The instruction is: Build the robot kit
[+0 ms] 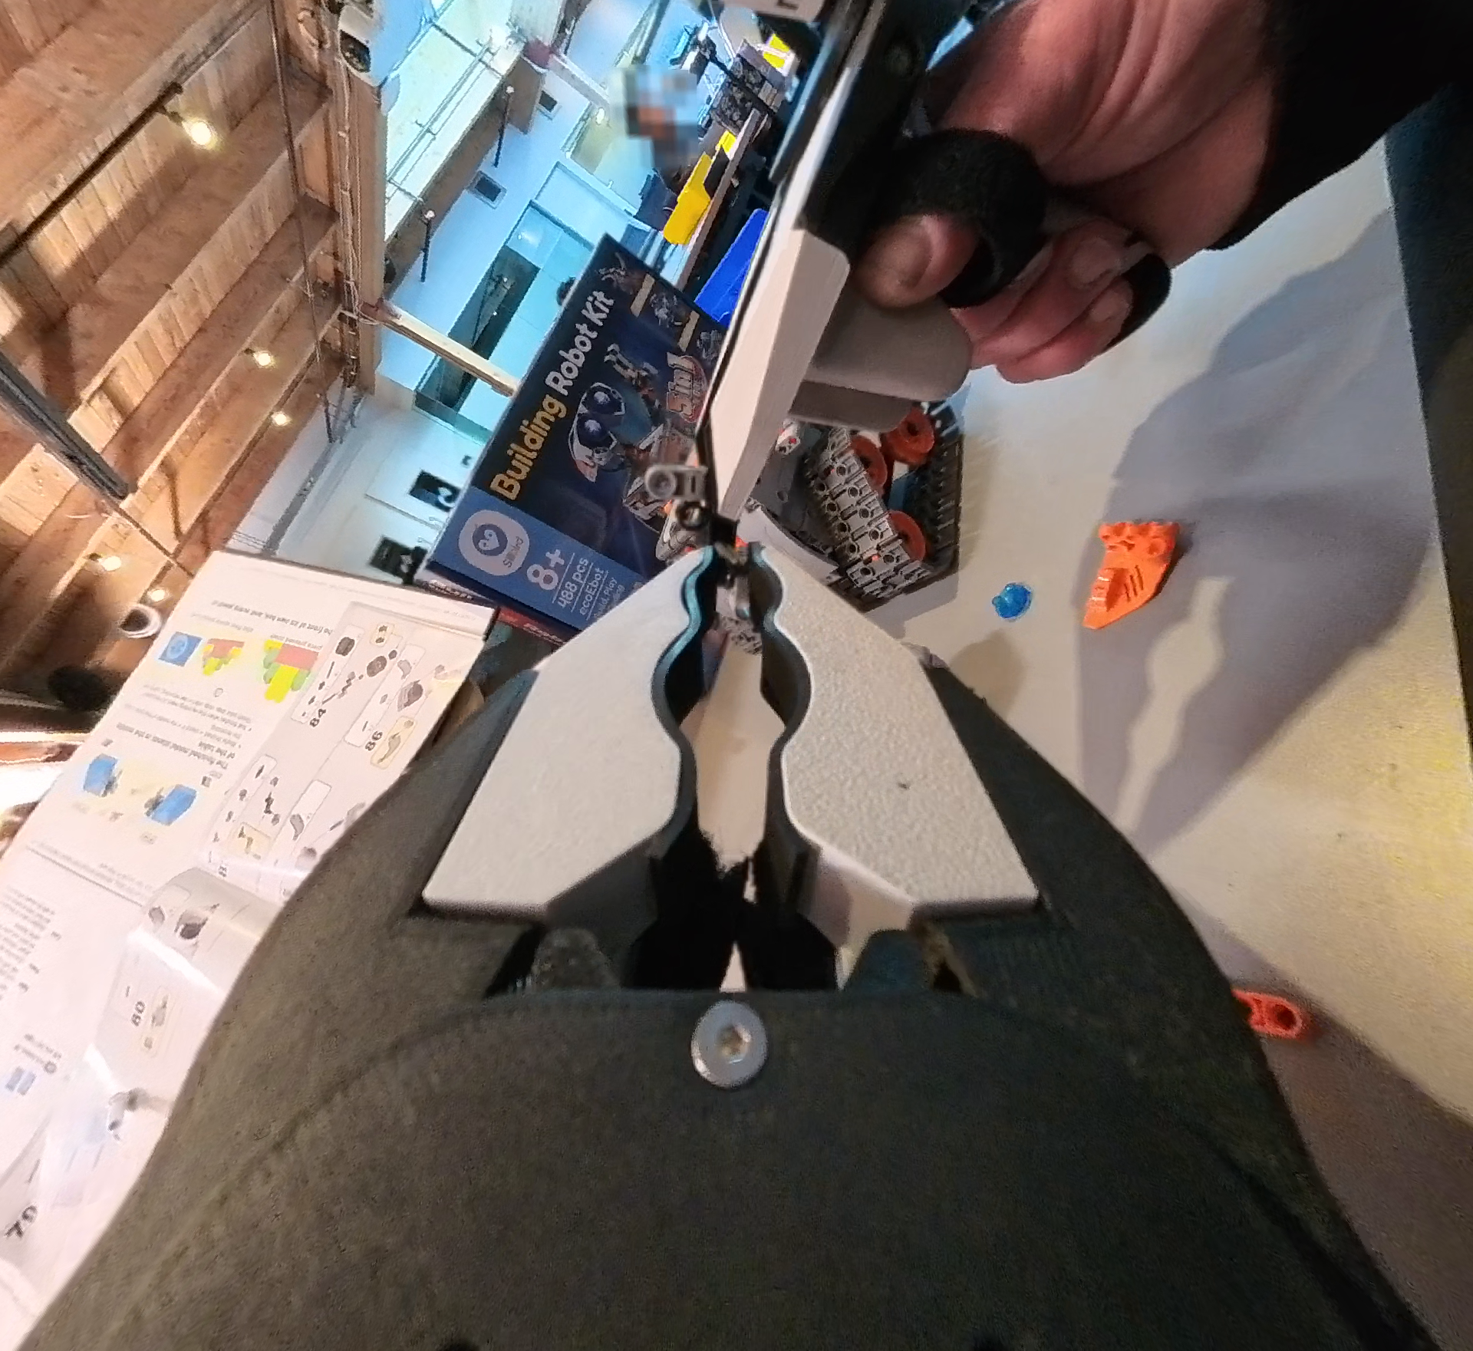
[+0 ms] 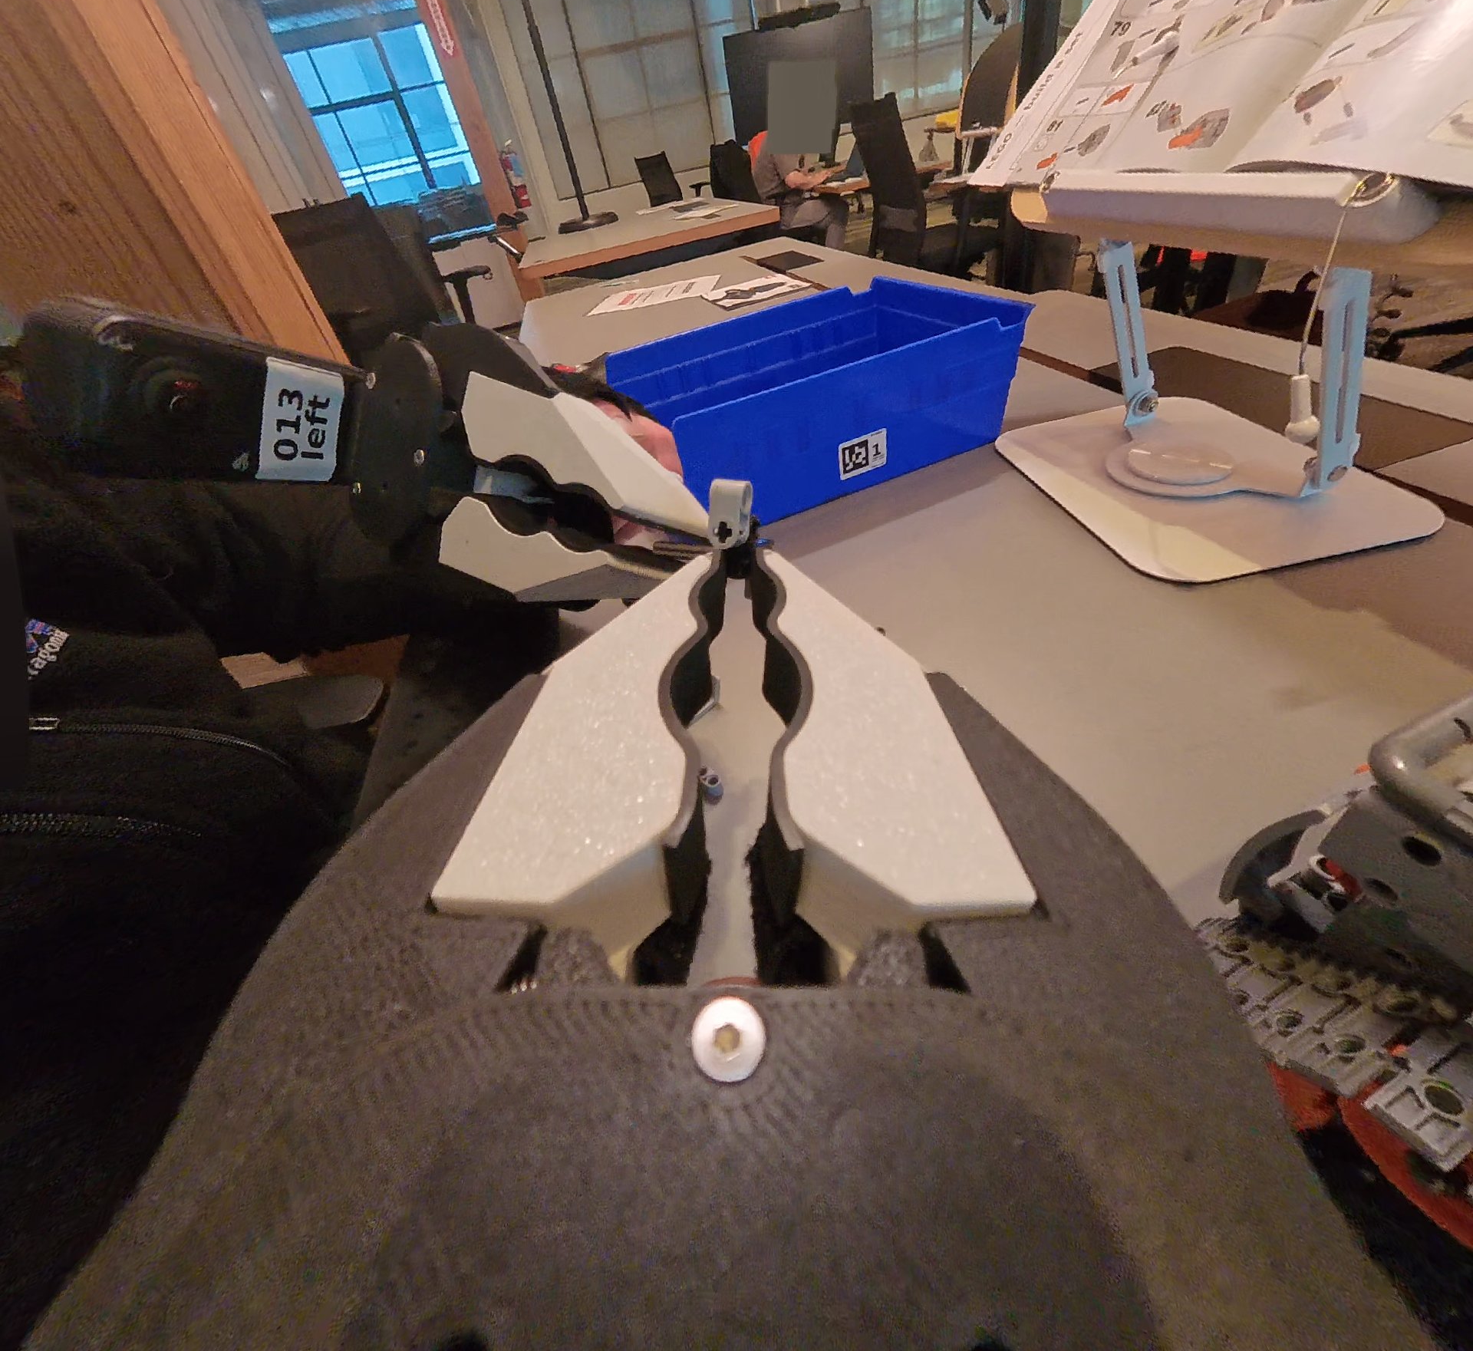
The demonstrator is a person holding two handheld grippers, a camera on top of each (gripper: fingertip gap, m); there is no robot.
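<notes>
2 grippers meet tip to tip above the desk (image 2: 996, 659): the right gripper (image 2: 737, 570) has its fingers pinched narrow on a small grey connector piece (image 2: 729, 513), and the left gripper (image 1: 727, 565) nips its black pin. Nearby sit a blue bin (image 2: 821, 388) and a tracked model (image 1: 877, 516).

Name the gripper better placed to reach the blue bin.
Probably right: the blue bin lies straight ahead of the right gripper, while the left gripper points sideways across it. Both are shut on one small grey-and-black part.
</notes>
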